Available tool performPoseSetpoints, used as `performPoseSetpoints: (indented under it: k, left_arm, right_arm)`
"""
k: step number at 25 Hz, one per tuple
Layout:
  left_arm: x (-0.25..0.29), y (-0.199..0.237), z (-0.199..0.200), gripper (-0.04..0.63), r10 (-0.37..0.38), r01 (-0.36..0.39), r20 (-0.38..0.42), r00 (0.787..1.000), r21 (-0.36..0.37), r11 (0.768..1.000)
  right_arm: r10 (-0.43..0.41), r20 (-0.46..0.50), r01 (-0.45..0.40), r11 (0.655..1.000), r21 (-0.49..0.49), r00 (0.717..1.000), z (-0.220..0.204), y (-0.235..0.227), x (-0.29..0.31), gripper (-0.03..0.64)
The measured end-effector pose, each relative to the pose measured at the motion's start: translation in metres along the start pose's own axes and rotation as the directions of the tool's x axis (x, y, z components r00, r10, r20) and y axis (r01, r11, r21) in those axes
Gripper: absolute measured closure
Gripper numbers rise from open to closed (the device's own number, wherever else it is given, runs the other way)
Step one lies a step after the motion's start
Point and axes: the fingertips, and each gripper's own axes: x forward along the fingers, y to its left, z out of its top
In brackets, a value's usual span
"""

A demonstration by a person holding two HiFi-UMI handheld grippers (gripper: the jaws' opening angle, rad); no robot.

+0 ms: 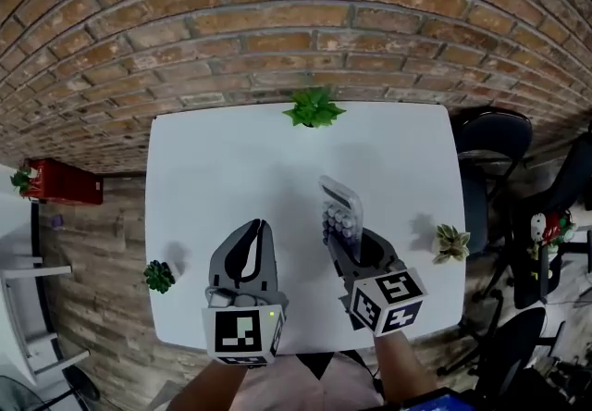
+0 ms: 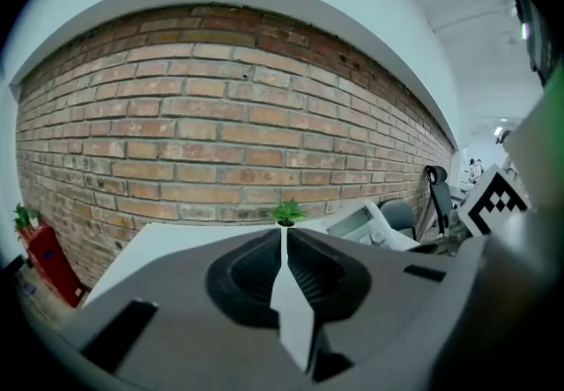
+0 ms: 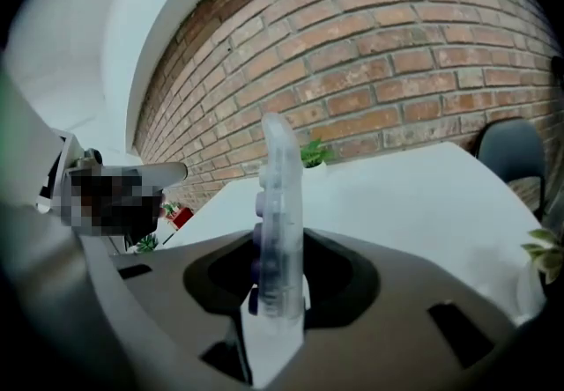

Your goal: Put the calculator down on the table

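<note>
A pale calculator with purple keys stands on edge over the white table, clamped at its near end by my right gripper. In the right gripper view the calculator rises edge-on between the two jaws, which press on both its faces. My left gripper hovers to the left of it above the table's near part, its jaws together with nothing between them. In the left gripper view the left gripper shows only a thin slit between its jaws, and the calculator lies off to the right.
A green plant stands at the table's far edge by the brick wall. A small dark plant sits near the left front corner and a pale one near the right edge. Black chairs stand right of the table.
</note>
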Motion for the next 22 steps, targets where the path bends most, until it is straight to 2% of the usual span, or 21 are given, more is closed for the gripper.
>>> performPoseSetpoints:
  k: [4,9,18,20,22]
  left_arm:
    - [0.008,0.004,-0.015,0.569,-0.002,0.001,-0.034,0.999,-0.011,1.0]
    - [0.014,0.005,-0.025,0.57,-0.014,0.013,-0.05,0.999,-0.015,1.0]
    - [0.025,0.006,-0.027,0.569,-0.025,0.024,-0.06,0.998,-0.028,0.999]
    - [0.025,0.007,-0.03,0.569,-0.031,0.031,-0.073,0.997,-0.007,1.0]
    - [0.027,0.006,-0.025,0.569,-0.029,0.028,-0.059,0.998,-0.017,0.999]
  right_arm:
    - [0.006,-0.063,-0.002,0.998,0.068,0.998,-0.025,-0.004,0.013,0.482]
    - [0.012,-0.084,0.0,0.989,0.147,0.996,-0.035,-0.008,0.023,0.479]
    - [0.018,-0.069,0.002,0.96,0.281,0.997,-0.034,-0.015,0.034,0.472]
    - [0.003,-0.074,0.018,0.957,0.29,0.997,-0.034,-0.019,0.035,0.469]
    - [-0.009,-0.084,0.033,0.958,0.286,0.996,-0.033,-0.023,0.037,0.46]
